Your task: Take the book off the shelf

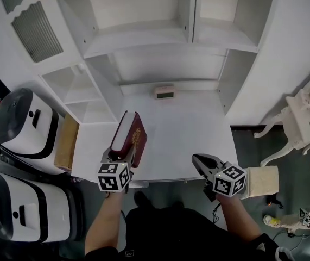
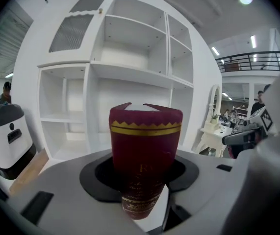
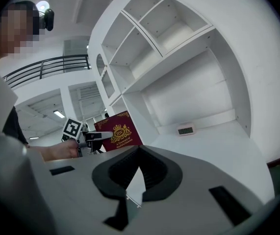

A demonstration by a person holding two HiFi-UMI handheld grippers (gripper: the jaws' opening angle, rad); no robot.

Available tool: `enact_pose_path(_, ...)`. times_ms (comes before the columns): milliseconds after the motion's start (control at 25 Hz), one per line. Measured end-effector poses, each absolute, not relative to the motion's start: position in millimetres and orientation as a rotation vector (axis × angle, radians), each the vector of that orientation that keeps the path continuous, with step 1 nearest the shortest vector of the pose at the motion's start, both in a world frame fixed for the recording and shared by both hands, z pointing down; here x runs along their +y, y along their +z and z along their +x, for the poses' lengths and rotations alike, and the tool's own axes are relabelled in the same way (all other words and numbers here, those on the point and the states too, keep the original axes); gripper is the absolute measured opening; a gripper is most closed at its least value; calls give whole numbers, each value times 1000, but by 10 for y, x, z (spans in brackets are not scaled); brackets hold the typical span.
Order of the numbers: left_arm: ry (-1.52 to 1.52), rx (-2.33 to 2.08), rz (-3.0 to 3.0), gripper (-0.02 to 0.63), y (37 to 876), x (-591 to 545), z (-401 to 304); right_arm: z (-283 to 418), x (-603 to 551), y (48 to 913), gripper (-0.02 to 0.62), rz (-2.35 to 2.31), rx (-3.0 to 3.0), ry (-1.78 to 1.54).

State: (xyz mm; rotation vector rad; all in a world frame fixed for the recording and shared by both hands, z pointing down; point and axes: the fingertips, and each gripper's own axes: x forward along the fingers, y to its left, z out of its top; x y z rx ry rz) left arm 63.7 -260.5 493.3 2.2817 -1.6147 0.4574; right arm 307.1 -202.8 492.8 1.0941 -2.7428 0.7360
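A dark red book (image 1: 131,137) with gold print stands on edge over the white desk top (image 1: 193,129), clear of the shelves. My left gripper (image 1: 122,154) is shut on its near end. In the left gripper view the book's spine (image 2: 145,155) rises between the jaws of that gripper (image 2: 144,182). My right gripper (image 1: 199,162) hangs over the desk's front right edge with nothing in it. Its jaws meet at the tips, so this gripper (image 3: 132,198) is shut. From the right gripper view the book's cover (image 3: 120,133) shows at the left.
The white shelf unit (image 1: 144,37) stands behind the desk, its visible compartments bare. A small digital clock (image 1: 164,92) sits at the desk's back. Two white appliances (image 1: 27,124) and a cardboard box (image 1: 65,143) stand at the left. At the right is a white side table (image 1: 307,118).
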Motion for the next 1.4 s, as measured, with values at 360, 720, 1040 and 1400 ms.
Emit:
enact_pose_path(360, 427, -1493, 2422, 212, 4622, -2521, 926, 3224, -2063, 4722, 12, 1268, -2755, 679)
enact_pose_path(720, 409, -1463, 2521, 212, 4381, -2587, 627, 2656, -2221, 4590, 12, 1270, -2768, 632)
enact_pose_path(1040, 357, -1333, 2669, 212, 4222, -2527, 965, 2635, -1996, 4409, 12, 1355, -2754, 494)
enact_pose_path(1400, 322, -1325, 2681, 212, 4057, -2543, 924, 2637, -2075, 4141, 12, 1433, -2756, 381)
